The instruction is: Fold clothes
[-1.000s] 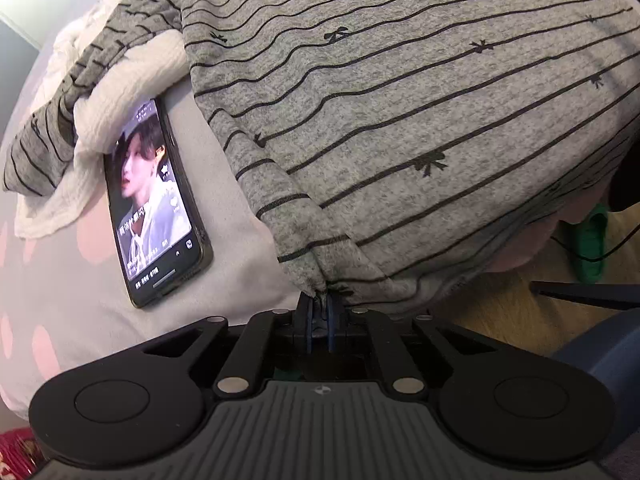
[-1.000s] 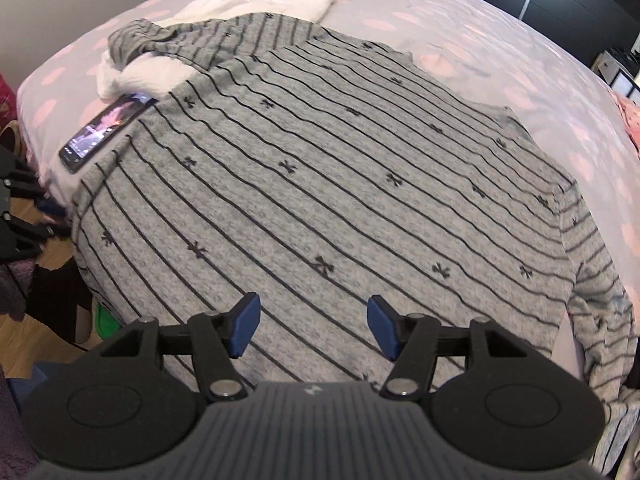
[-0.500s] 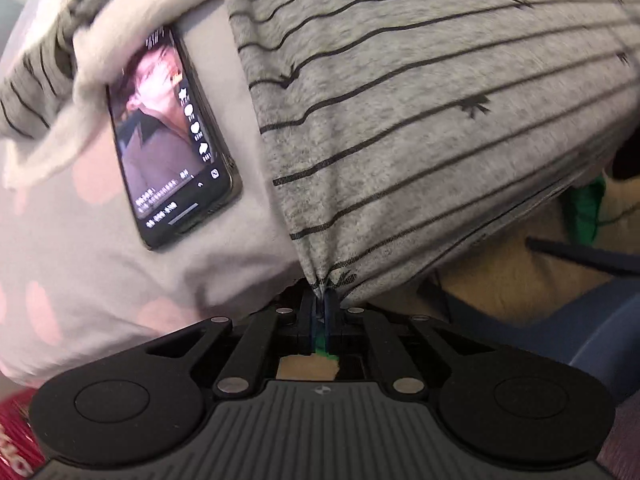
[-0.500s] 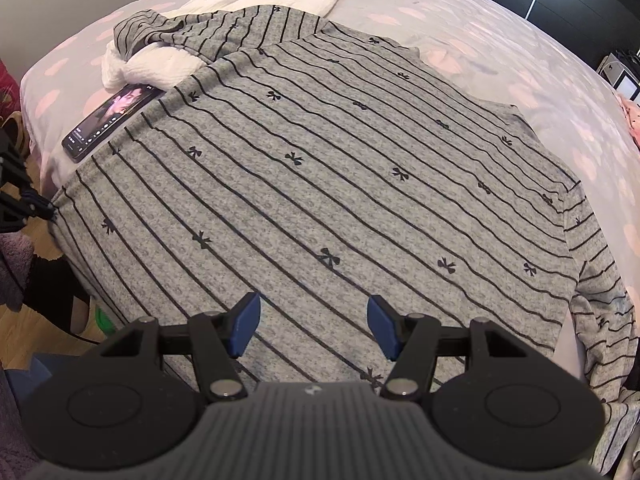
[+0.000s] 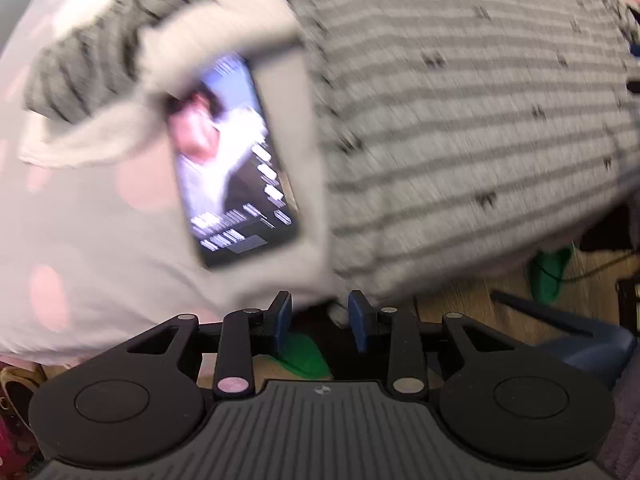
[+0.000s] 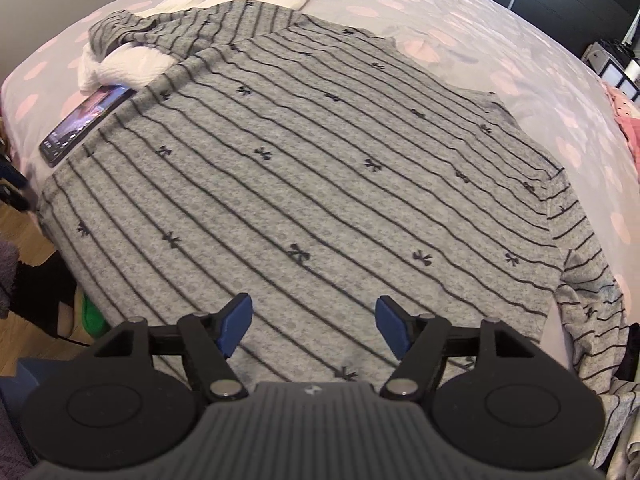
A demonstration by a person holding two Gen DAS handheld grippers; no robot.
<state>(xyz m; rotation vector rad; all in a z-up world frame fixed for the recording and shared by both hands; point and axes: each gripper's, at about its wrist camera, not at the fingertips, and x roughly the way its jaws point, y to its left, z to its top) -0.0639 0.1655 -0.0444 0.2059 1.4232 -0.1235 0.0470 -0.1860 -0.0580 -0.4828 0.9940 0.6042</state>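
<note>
The left gripper point(image 5: 318, 312), a black two-finger tool with blue pads, has just been opening and now stands released with nothing between its pads; the corner of the grey knitted top with thin black stripes and small black bows point(image 6: 304, 184) that lies nearest it sits just beyond the fingertips, at the mattress edge. That corner hangs partly over the side above the wooden floor point(image 5: 472, 312), so the likeliest trouble is the hem sliding off the bed under its own weight and pulling the flattened panel askew before any fold is made. The right gripper point(image 6: 316, 320) is also let go, jaws spread wide over the near hem with only fabric below them; if it closes there it may pinch both layers or a bunch of knit instead of a clean edge, giving a crooked fold. Farther out, the black smartphone with a lit screen point(image 6: 82, 126) lies touching the top's side edge on the pale sheet with pink spots point(image 6: 460, 16); folding that side inward could drag the phone or knock it to the floor. Beyond it, the far sleeve is tangled with a white fluffy garment point(image 6: 132, 68), which could snag and come along when the sleeve is lifted.
</note>
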